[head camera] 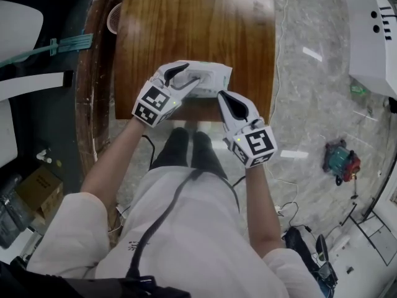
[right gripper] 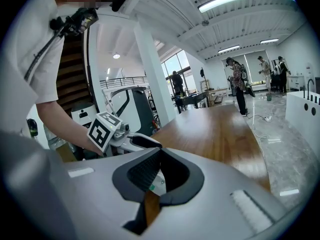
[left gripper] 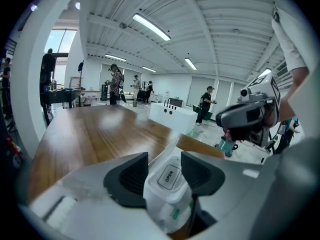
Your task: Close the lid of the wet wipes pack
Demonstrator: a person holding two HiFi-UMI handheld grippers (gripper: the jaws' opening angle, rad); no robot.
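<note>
White soft-plastic wet wipes pack (head camera: pixel 211 78) sits at the near edge of the brown wooden surface (head camera: pixel 186 23) in our head view, with the left gripper (head camera: pixel 188 81) on it and the right gripper (head camera: pixel 224 98) just beside it.

Left gripper view: the jaws pinch the pack around its lid (left gripper: pixel 169 175) marked OPEN. A hard press, we judge, could push it off.

Right gripper view: the jaws are pressed together and empty. Beyond the pack we see strip lights (right gripper: pixel 222 0) and people (right gripper: pixel 240 79).
</note>
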